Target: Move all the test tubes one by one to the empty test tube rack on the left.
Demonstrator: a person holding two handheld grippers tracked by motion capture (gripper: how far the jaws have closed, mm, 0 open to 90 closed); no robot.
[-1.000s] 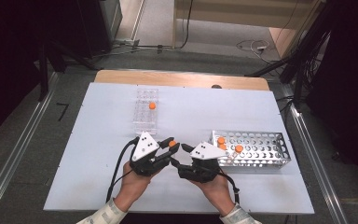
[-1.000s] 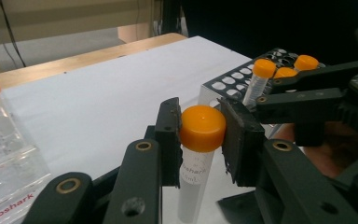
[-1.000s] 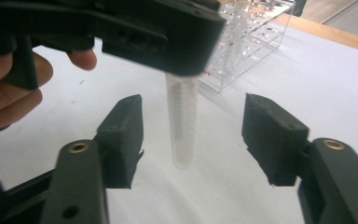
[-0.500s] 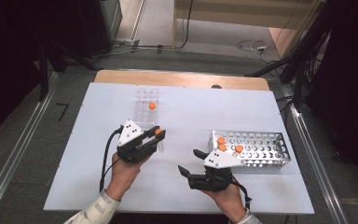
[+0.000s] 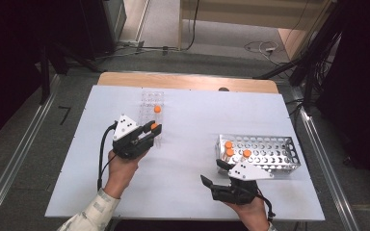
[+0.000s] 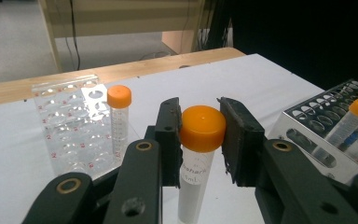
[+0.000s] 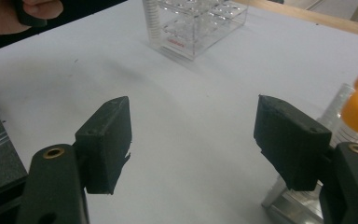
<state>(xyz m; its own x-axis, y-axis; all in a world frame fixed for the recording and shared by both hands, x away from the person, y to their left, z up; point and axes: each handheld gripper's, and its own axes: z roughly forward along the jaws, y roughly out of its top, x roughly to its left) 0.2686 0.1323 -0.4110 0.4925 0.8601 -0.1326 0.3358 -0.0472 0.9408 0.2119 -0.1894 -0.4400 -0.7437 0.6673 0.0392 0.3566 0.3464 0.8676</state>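
Left gripper view, left claw [image 6: 200, 140] clamped on orange-capped tube [image 6: 200, 140], right claw [image 7: 193, 140] wide, empty.

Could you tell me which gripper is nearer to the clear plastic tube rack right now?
Left. The left gripper, shut on an orange-capped tube, is right beside the clear plastic tube rack. The right gripper, open with nothing between its jaws, sits across the table by the metal rack.

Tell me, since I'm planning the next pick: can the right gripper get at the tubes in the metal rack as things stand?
Probably yes. The right gripper has open, empty jaws, and the orange-capped tubes stand at the near corner of the metal rack, close beside it, with nothing between.
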